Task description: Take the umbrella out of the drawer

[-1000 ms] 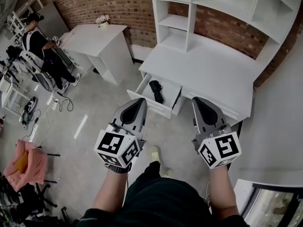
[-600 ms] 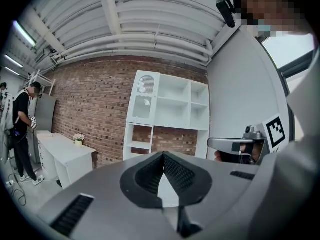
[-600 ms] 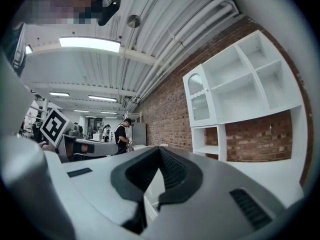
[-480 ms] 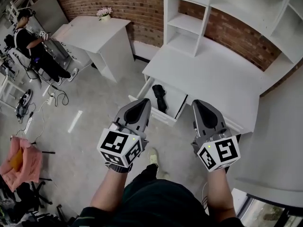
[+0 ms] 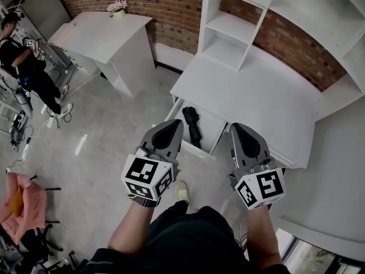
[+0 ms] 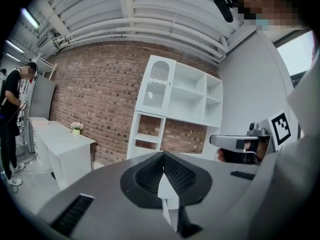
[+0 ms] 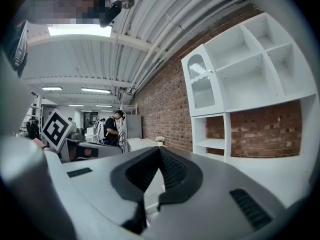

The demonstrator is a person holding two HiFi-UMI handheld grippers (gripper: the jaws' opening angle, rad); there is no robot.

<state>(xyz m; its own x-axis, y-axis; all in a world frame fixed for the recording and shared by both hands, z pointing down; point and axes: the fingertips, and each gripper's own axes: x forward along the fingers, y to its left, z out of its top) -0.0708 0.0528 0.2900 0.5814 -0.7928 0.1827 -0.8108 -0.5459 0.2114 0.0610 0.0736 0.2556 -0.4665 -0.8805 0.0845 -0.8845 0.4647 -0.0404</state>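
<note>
Over at the far left a person (image 5: 23,61) in dark clothes stands by some equipment. Next along, a small white table (image 5: 94,36) carries a little pot of flowers (image 5: 117,7) against the brick wall (image 5: 165,4). Closer in, the left gripper (image 5: 175,124) is held out in front of the body. Its two jaws are pressed together to a single point with nothing between them, and that point sits by the front left corner of the open drawer (image 5: 212,131), touching nothing. The drawer is pulled out from under the big white desk (image 5: 256,96). The umbrella (image 5: 193,124), black and folded, lies inside toward the drawer's left side, running front to back, clear of both grippers. Just right of the drawer, the right gripper (image 5: 236,128) is held alongside the left one. Its jaws are likewise closed tip to tip and empty, the tip over the desk's front edge beside the drawer. Behind the desk a white shelf unit (image 5: 234,33) rises against the brick.
</note>
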